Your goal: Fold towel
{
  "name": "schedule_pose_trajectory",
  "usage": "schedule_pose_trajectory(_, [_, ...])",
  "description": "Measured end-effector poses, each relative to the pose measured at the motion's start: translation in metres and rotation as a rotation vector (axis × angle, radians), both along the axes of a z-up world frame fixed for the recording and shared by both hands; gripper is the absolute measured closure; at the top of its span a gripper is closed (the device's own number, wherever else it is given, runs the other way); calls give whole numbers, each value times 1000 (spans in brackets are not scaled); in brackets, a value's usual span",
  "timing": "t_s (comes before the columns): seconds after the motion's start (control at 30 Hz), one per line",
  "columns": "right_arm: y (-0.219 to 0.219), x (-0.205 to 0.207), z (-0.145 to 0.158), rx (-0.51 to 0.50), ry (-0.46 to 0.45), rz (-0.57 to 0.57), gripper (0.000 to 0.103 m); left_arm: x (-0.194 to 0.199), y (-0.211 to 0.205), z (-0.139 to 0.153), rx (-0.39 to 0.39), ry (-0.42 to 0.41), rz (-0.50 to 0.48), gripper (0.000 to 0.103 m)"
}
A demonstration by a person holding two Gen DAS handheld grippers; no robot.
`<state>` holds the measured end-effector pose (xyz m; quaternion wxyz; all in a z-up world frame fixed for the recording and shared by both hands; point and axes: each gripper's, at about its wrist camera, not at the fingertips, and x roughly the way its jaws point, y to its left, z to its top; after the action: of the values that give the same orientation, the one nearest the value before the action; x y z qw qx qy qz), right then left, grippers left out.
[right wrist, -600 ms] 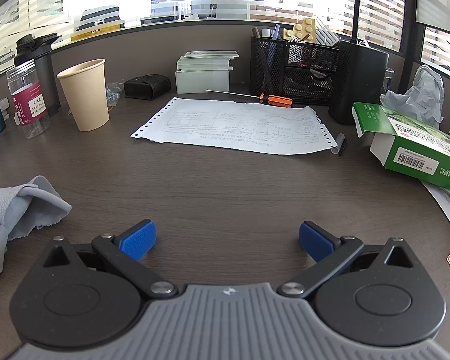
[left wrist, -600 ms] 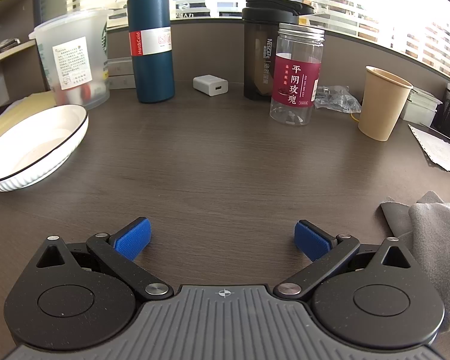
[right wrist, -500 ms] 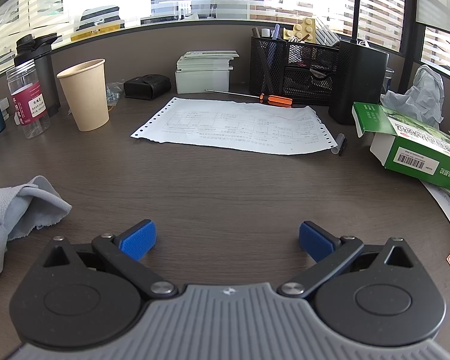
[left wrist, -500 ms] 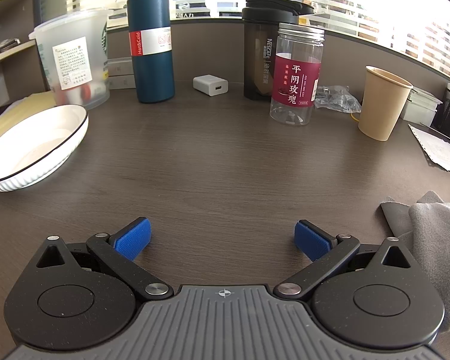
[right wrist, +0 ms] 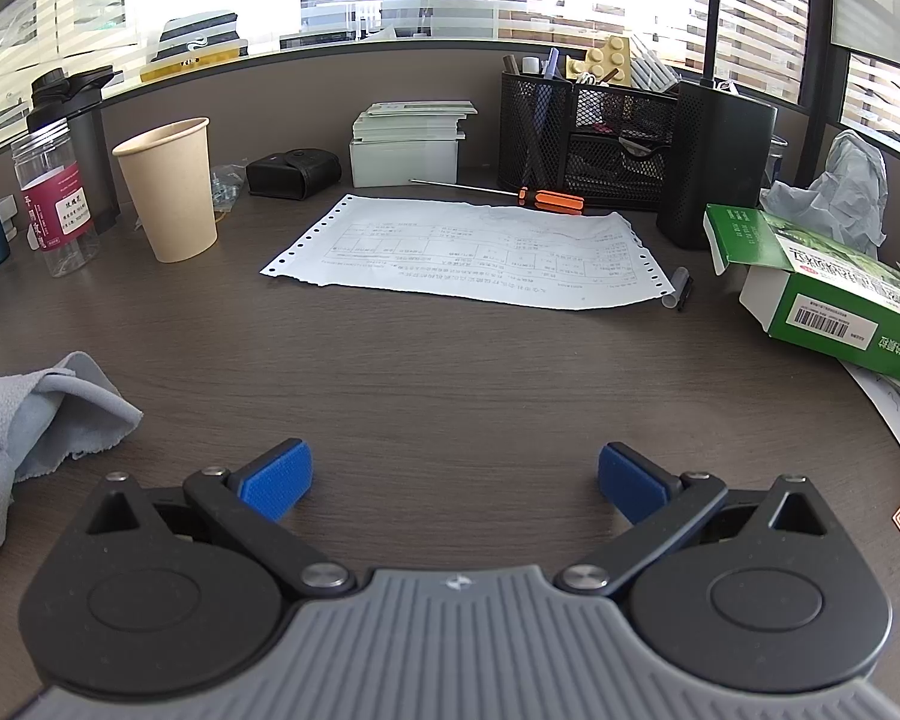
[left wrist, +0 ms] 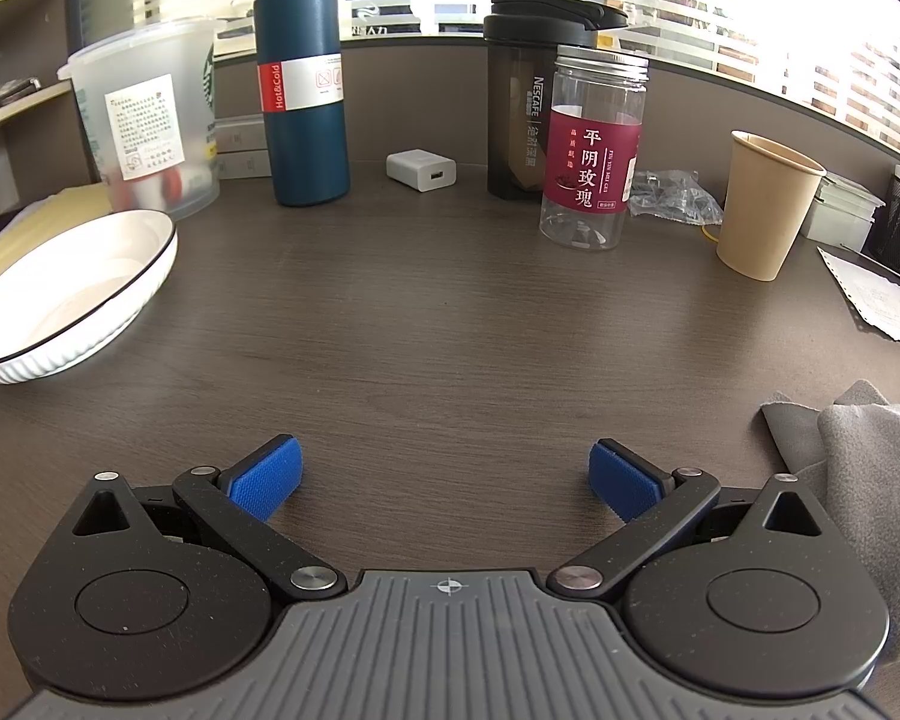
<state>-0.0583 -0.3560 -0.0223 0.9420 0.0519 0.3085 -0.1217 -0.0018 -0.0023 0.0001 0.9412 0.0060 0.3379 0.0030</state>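
Left gripper (left wrist: 444, 477) spread wide, blue pads (left wrist: 265, 477) far apart over bare dark wood desk (left wrist: 450, 348), nothing between them. Right gripper (right wrist: 455, 480) likewise released, jaws fully apart, pads empty above the same desk. Grey towel (left wrist: 864, 480) crumpled in a loose heap, lying on the desk between the two grippers: at the right edge of the left wrist view, just beside that gripper's right finger housing and partly hidden behind it; at the left edge of the right wrist view (right wrist: 36, 414), near but apart from the left pad. Not gripped by either one. Beyond the left gripper: white bowl (left wrist: 72, 294) at far left, frosted plastic cup (left wrist: 147, 120), blue thermos (left wrist: 303, 84), white charger (left wrist: 420, 170), dark shaker bottle (left wrist: 522, 102), clear jar with red label (left wrist: 591, 150), paper cup (left wrist: 765, 204). Beyond the right gripper: printed sheet (right wrist: 468, 252), orange-handled screwdriver (right wrist: 546, 199), mesh organiser (right wrist: 582, 132), green box (right wrist: 822, 288) at right.
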Motion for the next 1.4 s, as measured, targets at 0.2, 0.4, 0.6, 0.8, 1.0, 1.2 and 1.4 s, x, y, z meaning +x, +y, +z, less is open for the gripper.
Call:
schedule_pose_trajectory(0.2, [1,1,-1,-1,0,0,0,-3,-1,0,1,0,-16,0])
schedule_pose_trajectory(0.4, [1,0,0,-1,1,0,0,-4,-2,0,1,0,-16,0])
schedule_pose_trajectory(0.6, [1,0,0,-1,1,0,0,-5,-4,0,2,-2,-15,0])
schedule_pose_trajectory(0.8, [1,0,0,-1,1,0,0,-5,-4,0,2,-1,-15,0])
schedule_pose_trajectory(1.0, [1,0,0,-2,1,1,0,-5,-4,0,2,-1,-15,0])
schedule_pose_trajectory(1.2, [1,0,0,-2,1,1,0,-5,-4,0,2,-1,-15,0])
schedule_pose_trajectory(1.4, [1,0,0,-2,1,1,0,-5,-4,0,2,-1,-15,0])
